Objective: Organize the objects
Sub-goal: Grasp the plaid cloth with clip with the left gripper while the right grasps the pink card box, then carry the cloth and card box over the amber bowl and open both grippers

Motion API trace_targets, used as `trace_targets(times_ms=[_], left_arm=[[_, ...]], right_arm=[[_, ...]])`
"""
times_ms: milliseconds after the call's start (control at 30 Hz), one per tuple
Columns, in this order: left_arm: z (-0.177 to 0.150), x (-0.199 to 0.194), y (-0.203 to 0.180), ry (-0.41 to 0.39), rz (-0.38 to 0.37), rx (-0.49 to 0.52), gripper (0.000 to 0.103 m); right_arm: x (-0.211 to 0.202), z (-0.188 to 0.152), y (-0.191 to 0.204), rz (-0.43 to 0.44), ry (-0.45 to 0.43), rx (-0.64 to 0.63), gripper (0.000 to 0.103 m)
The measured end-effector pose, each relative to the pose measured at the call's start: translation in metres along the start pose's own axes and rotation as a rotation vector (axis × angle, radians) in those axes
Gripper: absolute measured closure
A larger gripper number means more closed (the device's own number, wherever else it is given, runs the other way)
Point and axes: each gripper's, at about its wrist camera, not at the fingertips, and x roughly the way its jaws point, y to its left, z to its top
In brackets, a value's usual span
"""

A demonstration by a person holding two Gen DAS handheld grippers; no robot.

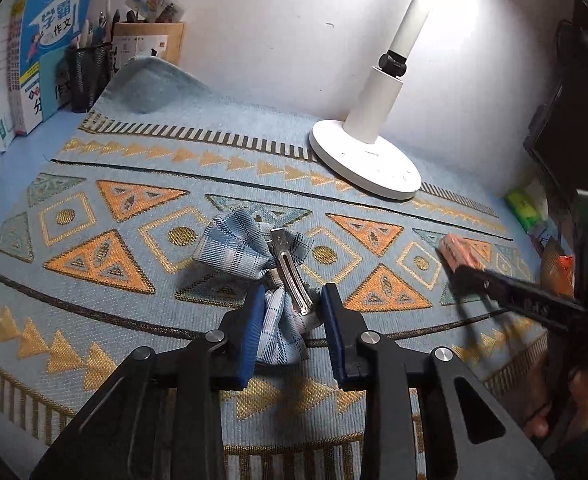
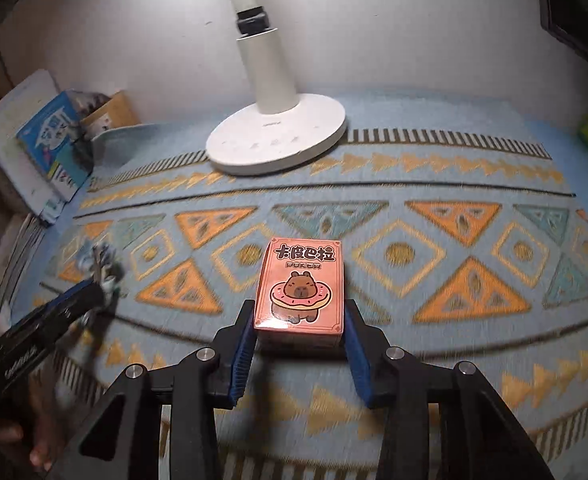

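Pick-up step, judged: left gripper (image 1: 290,320) pinches the plaid bow hair clip (image 1: 262,264), lying in front of the lamp base (image 1: 364,160); right gripper (image 2: 298,344) straddles the pink card box (image 2: 299,286), pads seemingly touching its sides. Next: lift both, keeping the floppy fabric and metal clip from slipping.

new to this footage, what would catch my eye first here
The pink card box with a cartoon capybara sits on the patterned mat, framed by the right hand-held gripper. The left hand-held gripper pinches a plaid bow hair clip. A white lamp base stands behind.
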Motion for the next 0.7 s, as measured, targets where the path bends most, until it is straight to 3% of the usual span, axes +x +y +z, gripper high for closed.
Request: trace_targets(times_ms=[200, 367, 467, 567, 633, 700], left_arm=[[-0.032, -0.029, -0.027, 0.009, -0.067, 0.029, 0.078], [-0.06, -0.046, -0.045, -0.001, -0.084, 0.076, 0.078], [-0.06, -0.05, -0.04, -0.033, -0.068, 0.05, 0.078], [-0.06, -0.047, -0.034, -0.016, -0.072, 0.023, 0.078], [-0.061, -0.047, -0.035, -0.012, -0.076, 0.026, 0.078], [-0.062, -0.046, -0.038, -0.007, -0.067, 0.041, 0.078]], right_arm=[[-0.028, -0.059, 0.022, -0.053, -0.044, -0.074, 0.062], [-0.028, -0.061, 0.019, -0.093, -0.067, -0.082, 0.063], [-0.025, -0.059, 0.019, -0.103, -0.059, -0.087, 0.063], [-0.024, -0.059, 0.016, -0.101, -0.057, -0.072, 0.061], [-0.023, -0.058, 0.012, -0.111, -0.047, -0.049, 0.042], [-0.024, -0.057, 0.009, -0.127, -0.054, -0.029, 0.036]])
